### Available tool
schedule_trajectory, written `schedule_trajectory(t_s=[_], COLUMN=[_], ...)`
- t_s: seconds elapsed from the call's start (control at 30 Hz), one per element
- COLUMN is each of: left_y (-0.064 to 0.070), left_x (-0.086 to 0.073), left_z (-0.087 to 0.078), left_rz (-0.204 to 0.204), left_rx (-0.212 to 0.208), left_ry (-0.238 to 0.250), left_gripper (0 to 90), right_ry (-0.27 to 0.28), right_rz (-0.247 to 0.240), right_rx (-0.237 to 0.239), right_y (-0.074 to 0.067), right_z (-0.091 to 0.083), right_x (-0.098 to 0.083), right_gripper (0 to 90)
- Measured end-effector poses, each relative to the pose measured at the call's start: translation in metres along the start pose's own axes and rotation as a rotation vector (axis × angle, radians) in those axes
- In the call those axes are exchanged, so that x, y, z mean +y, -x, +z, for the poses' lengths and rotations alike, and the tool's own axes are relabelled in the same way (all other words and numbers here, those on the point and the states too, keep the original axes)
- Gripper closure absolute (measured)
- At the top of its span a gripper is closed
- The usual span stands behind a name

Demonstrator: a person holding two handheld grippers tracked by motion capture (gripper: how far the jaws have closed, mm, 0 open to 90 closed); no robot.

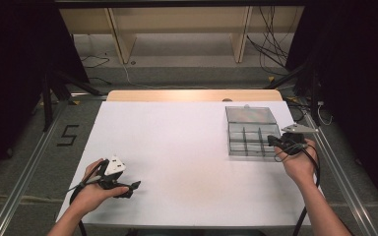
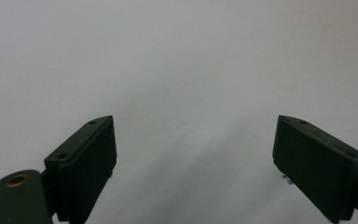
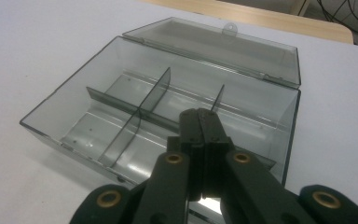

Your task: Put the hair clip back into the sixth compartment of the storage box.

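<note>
A clear grey plastic box (image 1: 252, 132) stands open on the right side of the white table (image 1: 187, 147), its lid (image 3: 223, 46) laid back on the far side. Thin dividers (image 3: 154, 91) split its inside into several compartments, and nothing lies in the ones I can see. My right gripper (image 3: 201, 114) is shut with nothing between its jaws, its tips over the box's near right compartment. From above, the right gripper (image 1: 271, 141) sits at the box's right front corner. My left gripper (image 1: 133, 187) rests near the front left of the table. Its jaws (image 2: 196, 140) stand wide open over bare white surface.
A wooden strip (image 1: 194, 95) borders the table's far edge, with a wooden shelf frame (image 1: 177, 29) and loose cables (image 1: 270, 44) beyond it. Metal rails (image 1: 24, 167) run along both sides, and a "5" mark (image 1: 68, 135) is on the floor at left.
</note>
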State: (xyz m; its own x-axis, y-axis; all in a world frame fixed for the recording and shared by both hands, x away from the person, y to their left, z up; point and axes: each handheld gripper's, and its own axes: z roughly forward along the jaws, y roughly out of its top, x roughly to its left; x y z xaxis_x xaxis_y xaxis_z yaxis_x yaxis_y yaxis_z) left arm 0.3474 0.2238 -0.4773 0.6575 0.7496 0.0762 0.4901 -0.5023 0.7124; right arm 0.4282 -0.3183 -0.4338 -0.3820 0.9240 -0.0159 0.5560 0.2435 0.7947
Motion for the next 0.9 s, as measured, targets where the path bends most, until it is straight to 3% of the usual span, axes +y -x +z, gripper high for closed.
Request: schedule_trajectory(t_s=[0.9], left_y=[0.000], left_x=[0.000], left_z=[0.000], left_rz=[0.003], left_rx=[-0.003], left_ry=[0.000], left_gripper=[13.0], right_ry=[-0.081], right_rz=[0.036], right_rx=[-0.042], right_y=[0.012], right_z=[0.012], right_x=[-0.004], right_gripper=[90.0])
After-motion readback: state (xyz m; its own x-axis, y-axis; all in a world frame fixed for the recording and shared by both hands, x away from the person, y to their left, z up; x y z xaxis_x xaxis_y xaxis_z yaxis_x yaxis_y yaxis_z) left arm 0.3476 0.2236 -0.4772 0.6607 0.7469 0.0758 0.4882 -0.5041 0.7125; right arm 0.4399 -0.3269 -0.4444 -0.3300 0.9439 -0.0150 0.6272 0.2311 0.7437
